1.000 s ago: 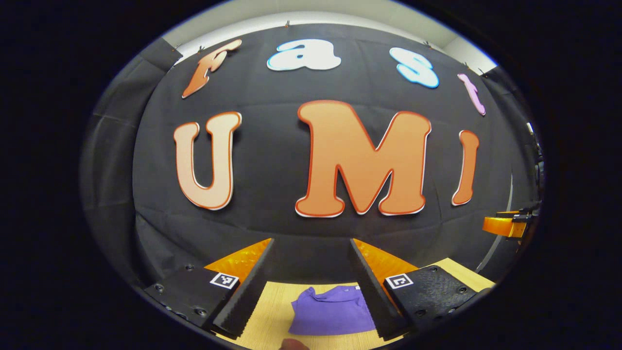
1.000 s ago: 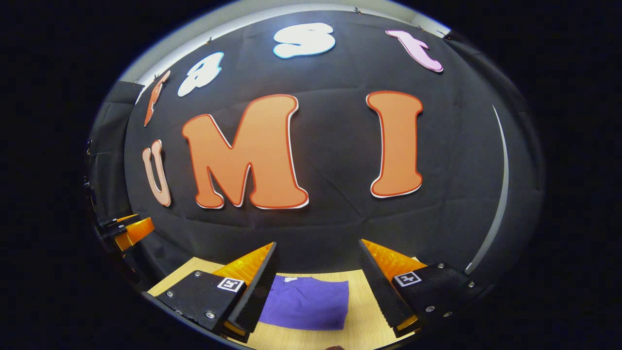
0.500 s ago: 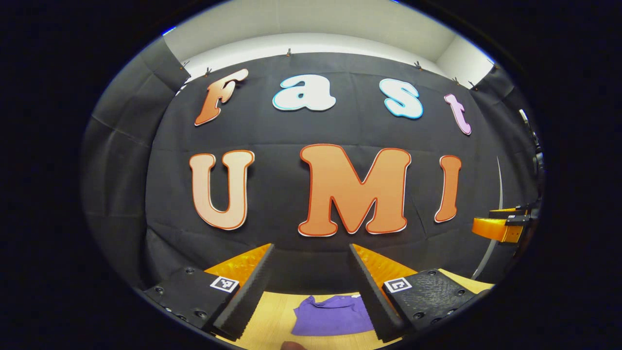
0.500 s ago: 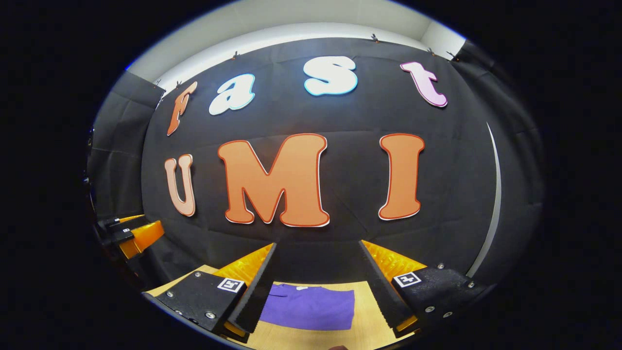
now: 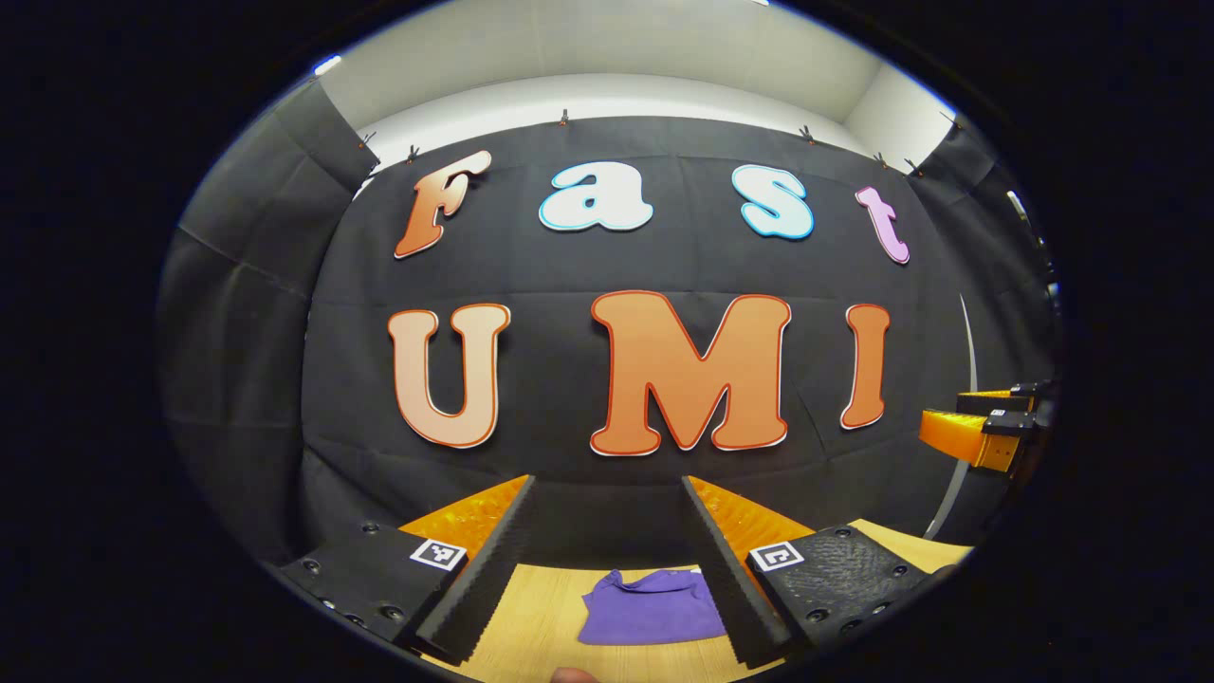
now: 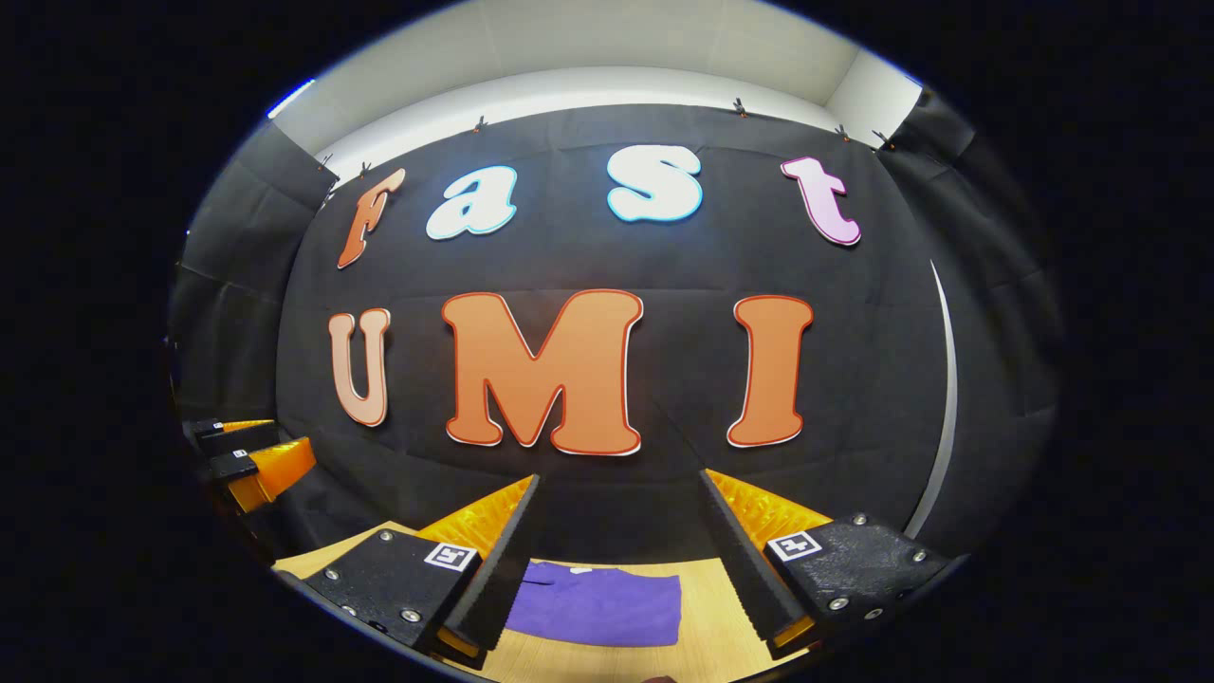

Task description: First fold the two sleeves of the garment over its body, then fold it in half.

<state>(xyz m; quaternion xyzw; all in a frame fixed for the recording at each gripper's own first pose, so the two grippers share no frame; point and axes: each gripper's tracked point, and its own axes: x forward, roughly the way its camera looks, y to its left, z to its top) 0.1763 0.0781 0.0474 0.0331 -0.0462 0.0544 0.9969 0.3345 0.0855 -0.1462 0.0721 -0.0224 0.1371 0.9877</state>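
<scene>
— Left tool (image 5: 607, 560) and right tool (image 6: 616, 560): how are they held?
— Both are held with fingers spread wide, nothing gripped, raised above the bench (image 5: 536, 607).
— And the garment (image 5: 652, 607)?
— It is seen below and ahead of each tool, between the fingers, lying as a compact rectangle.
— What is left?
— Both folds are judged done; nothing is left.

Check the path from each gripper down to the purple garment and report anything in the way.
Nothing visible is in the way. The purple garment lies on the bare wooden table, seen between the spread fingers of the left gripper. It also shows between the spread fingers of the right gripper, with empty air between.
</scene>
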